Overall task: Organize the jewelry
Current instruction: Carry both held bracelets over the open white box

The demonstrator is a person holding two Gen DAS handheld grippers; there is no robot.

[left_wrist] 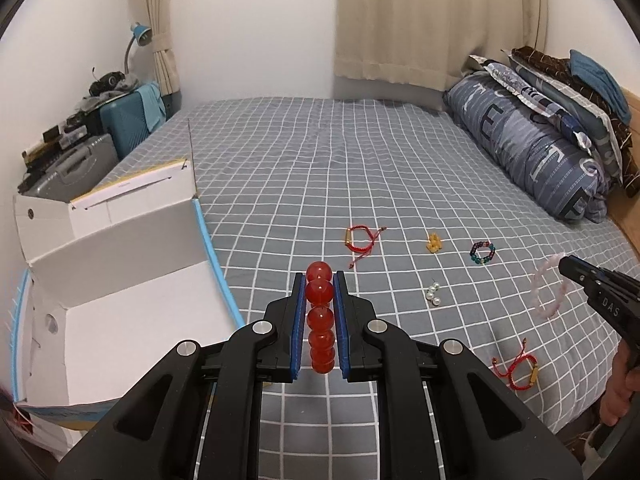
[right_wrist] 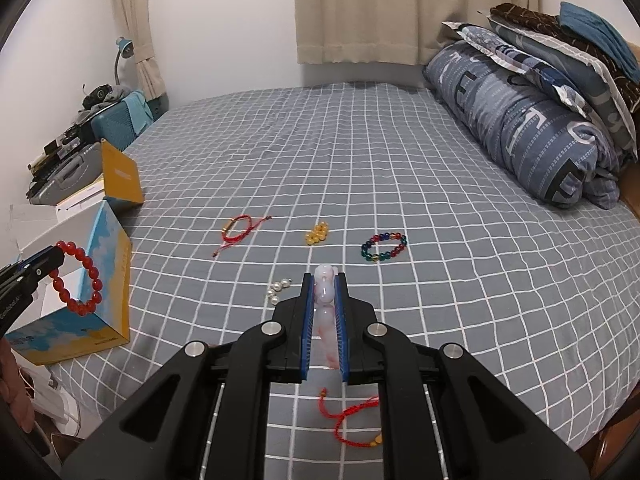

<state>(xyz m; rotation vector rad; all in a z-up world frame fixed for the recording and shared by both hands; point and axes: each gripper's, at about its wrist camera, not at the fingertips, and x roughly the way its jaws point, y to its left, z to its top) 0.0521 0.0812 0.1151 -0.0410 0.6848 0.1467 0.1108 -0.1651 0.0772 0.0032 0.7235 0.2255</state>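
Left gripper (left_wrist: 320, 280): clamped on the red bead bracelet (left_wrist: 320, 320), the beads lined up between its blue pads, held above the bed (left_wrist: 320, 160).
Red bead bracelet, from the other side: it hangs as a full ring (right_wrist: 78, 280) from the left gripper's tip, in front of the open box (right_wrist: 80, 300).
Right gripper (right_wrist: 325, 280): clamped on the pale pink bracelet (right_wrist: 324, 292), lifted off the bed.
Open box: white inside (left_wrist: 120, 300), blue and yellow outside, sitting on the bed's left edge.
Red cord bracelet (left_wrist: 362, 238): flat on the bed, right of the box and further up the bed.
Yellow bead cluster (left_wrist: 434, 242): on the bed, further right of the box than the cord bracelet.
Multicoloured bead bracelet (left_wrist: 482, 253): further right again.
Pearl beads (left_wrist: 433, 295): on the bed, nearer than the yellow cluster, right of the box.
Second red cord bracelet (left_wrist: 516, 368): on the bed, well right of the box, at the near edge.
Rolled quilt (left_wrist: 532, 152): at the bed's right side, far from the box.
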